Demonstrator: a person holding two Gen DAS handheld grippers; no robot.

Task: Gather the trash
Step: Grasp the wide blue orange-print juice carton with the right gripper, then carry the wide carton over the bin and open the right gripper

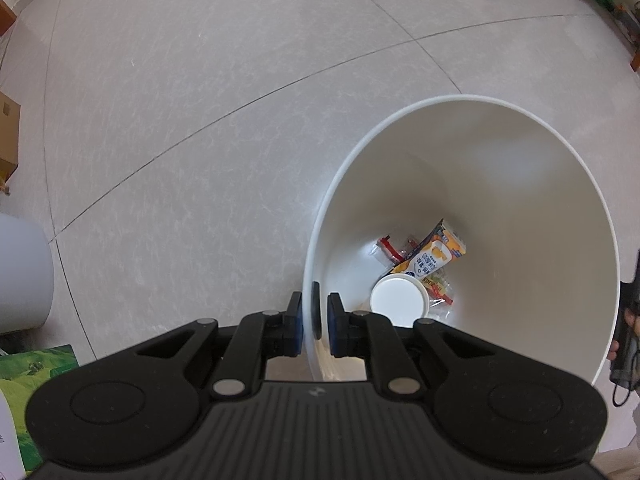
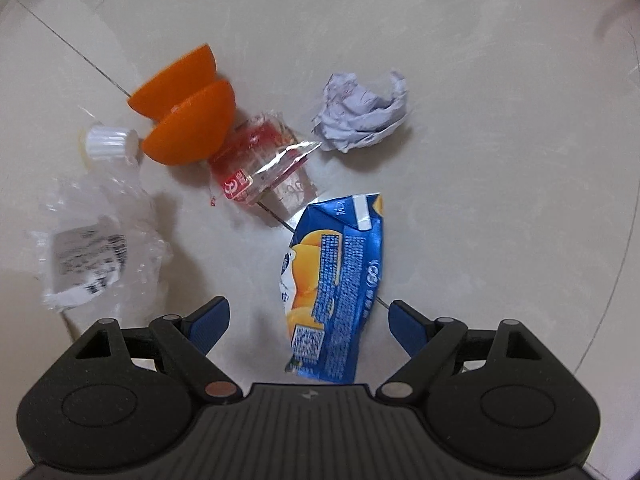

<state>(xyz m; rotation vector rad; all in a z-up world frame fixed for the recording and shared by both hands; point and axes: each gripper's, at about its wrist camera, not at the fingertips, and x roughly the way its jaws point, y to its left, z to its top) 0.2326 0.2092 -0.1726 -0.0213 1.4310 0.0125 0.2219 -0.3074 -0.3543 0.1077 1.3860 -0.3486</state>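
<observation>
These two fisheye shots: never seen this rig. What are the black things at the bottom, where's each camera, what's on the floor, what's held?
No robot here: a person carries a two-finger gripper in each hand, with a camera on each looking forward along its fingers. The black shapes at the bottom are the grippers themselves.

Left wrist view: the left gripper is closed on the rim of a white trash bin, holding it. Inside the bin lie a white lid, a flattened orange-and-white carton and some clear wrappers.

Right wrist view: the right gripper is open and holds nothing, with its fingers either side of a flattened blue carton on the tiled floor. Further off lie two orange peel halves, a red-printed clear wrapper, a crumpled paper ball and a crushed clear plastic bottle with a white cap.
</observation>
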